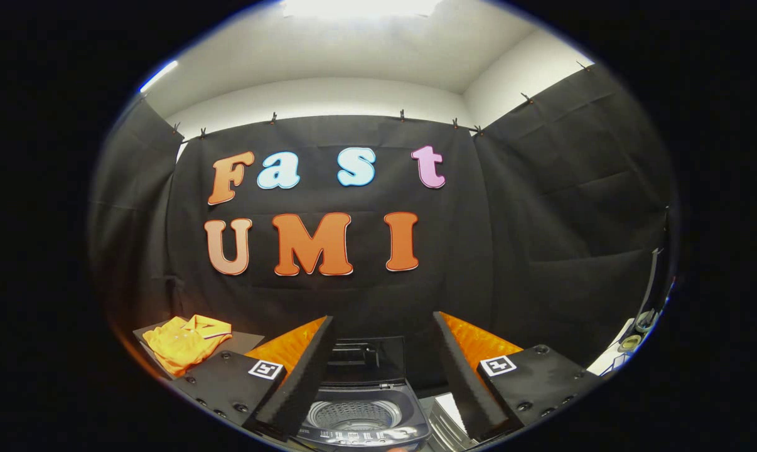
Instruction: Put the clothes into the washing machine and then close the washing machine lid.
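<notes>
A small top-loading washing machine (pixel 359 411) stands below and just ahead of my fingers, its dark lid (pixel 366 358) raised upright at the back and its metal drum (pixel 353 414) showing. A folded orange polo shirt (pixel 184 342) lies on a dark surface to the left, beyond the left finger. My gripper (pixel 381 370) is open, held above the machine, with nothing between its fingers.
Black cloth walls close in the booth behind and on both sides. A dark tabletop (pixel 243 340) carries the shirt. At the far right edge sit a few small light-coloured items (pixel 633 339) on a white surface. A pale flat object (pixel 449 411) lies right of the machine.
</notes>
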### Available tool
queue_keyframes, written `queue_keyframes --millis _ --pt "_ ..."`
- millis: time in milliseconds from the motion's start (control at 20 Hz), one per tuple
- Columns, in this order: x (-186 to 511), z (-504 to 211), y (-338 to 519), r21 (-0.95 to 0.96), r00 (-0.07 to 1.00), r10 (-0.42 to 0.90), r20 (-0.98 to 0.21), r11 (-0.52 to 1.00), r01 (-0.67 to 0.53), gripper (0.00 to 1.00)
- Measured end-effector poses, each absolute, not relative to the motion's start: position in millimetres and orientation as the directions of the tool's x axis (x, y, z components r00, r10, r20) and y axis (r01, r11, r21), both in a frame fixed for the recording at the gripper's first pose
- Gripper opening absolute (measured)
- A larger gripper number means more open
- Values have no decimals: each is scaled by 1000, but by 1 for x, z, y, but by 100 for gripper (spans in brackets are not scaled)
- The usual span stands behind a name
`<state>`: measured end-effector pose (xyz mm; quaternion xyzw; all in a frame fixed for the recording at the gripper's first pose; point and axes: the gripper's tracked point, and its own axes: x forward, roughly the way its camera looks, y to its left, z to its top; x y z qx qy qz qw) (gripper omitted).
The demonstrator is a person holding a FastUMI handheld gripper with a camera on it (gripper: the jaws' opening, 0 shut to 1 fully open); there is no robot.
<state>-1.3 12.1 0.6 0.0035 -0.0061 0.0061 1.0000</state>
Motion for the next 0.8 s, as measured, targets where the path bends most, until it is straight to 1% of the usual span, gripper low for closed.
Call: queue_keyframes --millis 800 --pt "-23 10 25 -33 1000 -1 22 999 1 98"
